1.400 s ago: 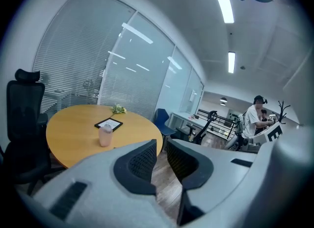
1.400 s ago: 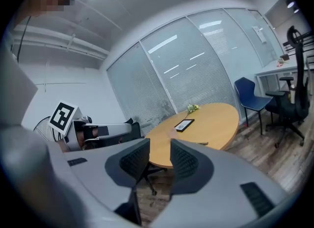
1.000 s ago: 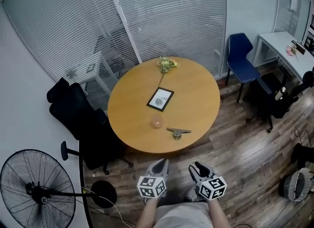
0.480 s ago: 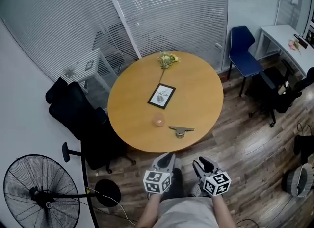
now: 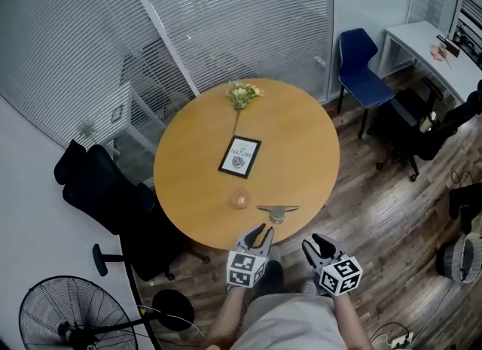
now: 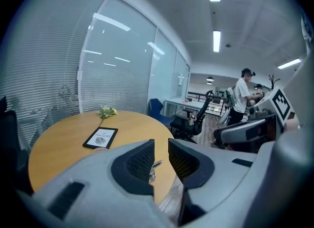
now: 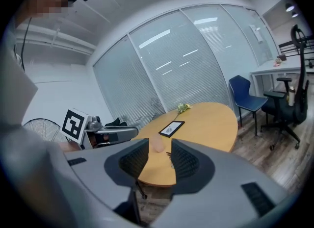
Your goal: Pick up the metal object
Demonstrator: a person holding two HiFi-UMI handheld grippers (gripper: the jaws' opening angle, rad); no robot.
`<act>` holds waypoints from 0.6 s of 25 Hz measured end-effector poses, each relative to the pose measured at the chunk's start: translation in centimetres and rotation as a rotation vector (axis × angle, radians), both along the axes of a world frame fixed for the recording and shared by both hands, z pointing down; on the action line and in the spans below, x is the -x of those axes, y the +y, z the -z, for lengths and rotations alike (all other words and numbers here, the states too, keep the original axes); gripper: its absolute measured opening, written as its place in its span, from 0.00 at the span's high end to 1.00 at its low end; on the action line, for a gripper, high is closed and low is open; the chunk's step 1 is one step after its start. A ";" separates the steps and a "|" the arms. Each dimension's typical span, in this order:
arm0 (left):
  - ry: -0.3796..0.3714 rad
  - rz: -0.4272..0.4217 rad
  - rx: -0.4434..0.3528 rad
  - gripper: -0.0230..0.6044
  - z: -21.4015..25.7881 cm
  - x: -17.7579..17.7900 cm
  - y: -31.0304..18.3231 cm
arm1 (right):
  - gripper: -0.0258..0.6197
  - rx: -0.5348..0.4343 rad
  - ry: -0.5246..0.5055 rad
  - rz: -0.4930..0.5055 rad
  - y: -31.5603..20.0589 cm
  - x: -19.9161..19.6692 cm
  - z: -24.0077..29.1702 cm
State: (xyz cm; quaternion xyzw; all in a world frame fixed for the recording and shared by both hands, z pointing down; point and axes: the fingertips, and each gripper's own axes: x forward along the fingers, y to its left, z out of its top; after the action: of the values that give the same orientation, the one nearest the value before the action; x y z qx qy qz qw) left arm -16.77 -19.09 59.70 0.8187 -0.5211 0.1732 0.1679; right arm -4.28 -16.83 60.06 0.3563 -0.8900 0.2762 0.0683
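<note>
The metal object [image 5: 277,211], a small silvery piece with a flat handle, lies on the round wooden table [image 5: 301,153] near its front edge. Both grippers hover over the floor just short of that edge. My left gripper [image 5: 260,235] points at the table, its jaws opening with a narrow gap and nothing between them. In the left gripper view the metal object [image 6: 155,165] shows far off through that gap. My right gripper [image 5: 322,245] is to the right, open and empty. Its own view shows the table [image 7: 206,119] ahead.
On the table are a small pink object [image 5: 240,201], a black-framed card [image 5: 239,156] and a sprig of flowers [image 5: 241,94]. A black office chair [image 5: 98,190] stands left, a blue chair [image 5: 361,62] back right, a fan [image 5: 75,326] lower left. Another person [image 6: 244,92] stands in the room beyond.
The head view has moved closer to the table, and both grippers now sit nearer its front edge. The left jaws have parted; before, they looked shut.
</note>
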 end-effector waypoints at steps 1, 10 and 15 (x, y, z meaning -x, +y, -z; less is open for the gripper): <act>-0.024 -0.032 0.007 0.85 -0.7 0.2 -0.7 | 0.77 0.003 0.009 -0.005 -0.4 0.2 -0.1; -0.274 -0.364 0.096 0.84 -8.8 0.5 -4.6 | 0.77 0.026 0.067 -0.025 -3.1 2.2 -0.6; -0.395 -0.541 0.140 0.82 -12.7 0.1 -5.0 | 0.77 0.022 0.078 -0.051 -5.4 2.8 0.0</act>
State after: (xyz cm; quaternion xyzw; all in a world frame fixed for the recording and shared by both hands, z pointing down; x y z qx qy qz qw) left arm -16.91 -24.04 72.42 0.8645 -0.2941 0.4020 0.0675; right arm -7.07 -22.21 60.02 0.3887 -0.8742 0.2735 0.0996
